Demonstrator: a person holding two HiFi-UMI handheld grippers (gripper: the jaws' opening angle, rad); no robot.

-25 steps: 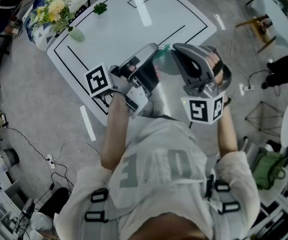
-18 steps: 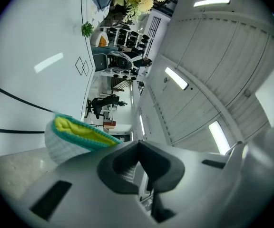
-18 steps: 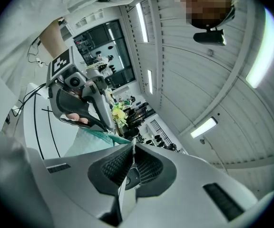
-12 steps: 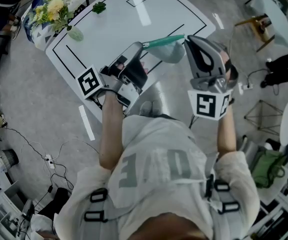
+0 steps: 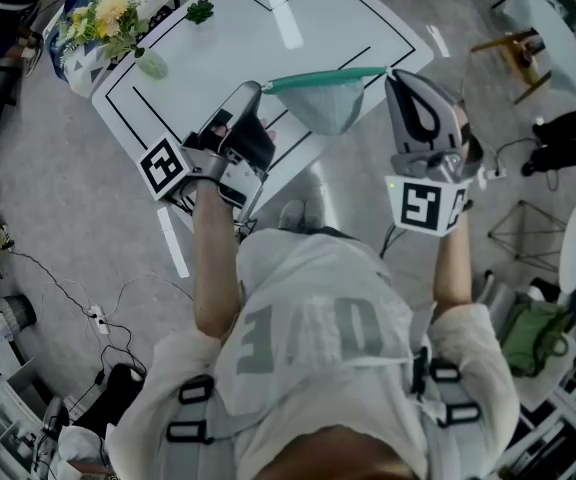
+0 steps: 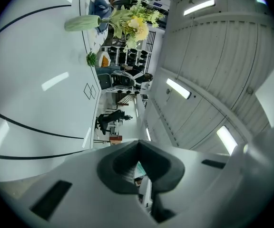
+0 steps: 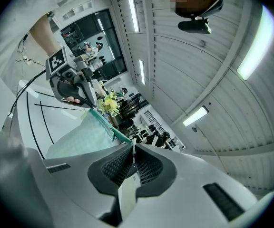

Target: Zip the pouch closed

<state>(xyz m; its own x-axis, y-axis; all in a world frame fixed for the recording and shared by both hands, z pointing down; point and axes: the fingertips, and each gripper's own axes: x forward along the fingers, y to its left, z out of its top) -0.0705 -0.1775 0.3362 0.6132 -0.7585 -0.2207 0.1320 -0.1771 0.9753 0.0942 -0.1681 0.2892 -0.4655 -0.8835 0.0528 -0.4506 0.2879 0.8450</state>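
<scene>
Surface: white tabletop (image 5: 328, 18) with black lines, flowers (image 5: 103, 18) at its far left corner.
Pouch: the pouch (image 5: 326, 103) hangs in the air over the tabletop's near edge, strung between both grippers.
Change: a second ago the grippers sat close together with the pouch bunched; now they are spread apart and the teal zip edge runs straight and taut.
Meaning: the zip has probably been drawn most or all of the way shut.
Left gripper (image 5: 253, 93): jaws together, pinching one end of the zip edge.
Right gripper (image 5: 393, 76): jaws together, clamped on the other end.
</scene>
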